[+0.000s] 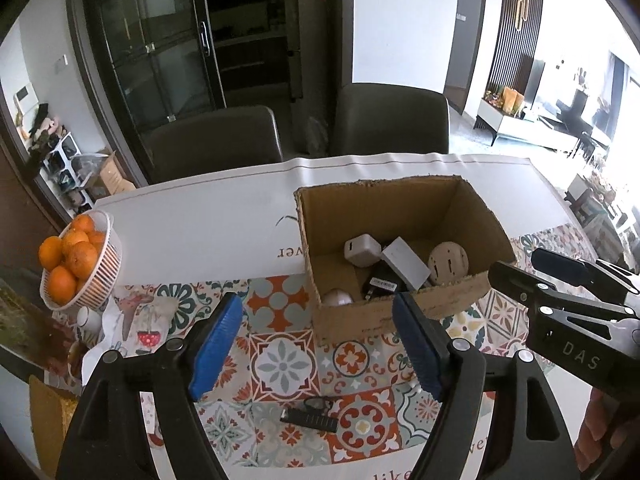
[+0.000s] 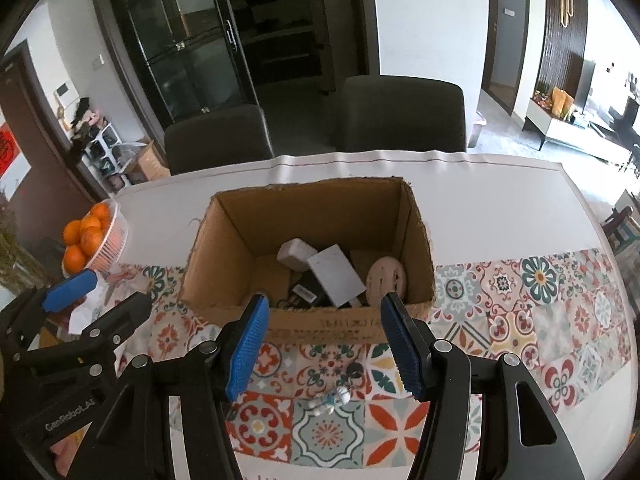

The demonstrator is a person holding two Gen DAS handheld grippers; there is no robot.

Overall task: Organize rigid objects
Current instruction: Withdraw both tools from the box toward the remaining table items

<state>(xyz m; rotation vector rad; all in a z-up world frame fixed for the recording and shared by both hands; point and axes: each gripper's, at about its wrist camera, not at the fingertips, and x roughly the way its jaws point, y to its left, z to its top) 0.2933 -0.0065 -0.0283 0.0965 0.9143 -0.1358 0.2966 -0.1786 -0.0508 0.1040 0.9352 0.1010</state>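
An open cardboard box stands on the tiled tablecloth and holds white chargers, a black adapter and a round beige plug; it also shows in the right wrist view. My left gripper is open and empty, above a small black flat device with a ring lying on the cloth in front of the box. My right gripper is open and empty, above a small white and blue figurine keychain on the cloth. Each gripper shows at the edge of the other's view.
A white basket of oranges stands at the table's left edge, with a cup and a printed cloth beside it. Two dark chairs stand behind the table. White tabletop lies left of the box.
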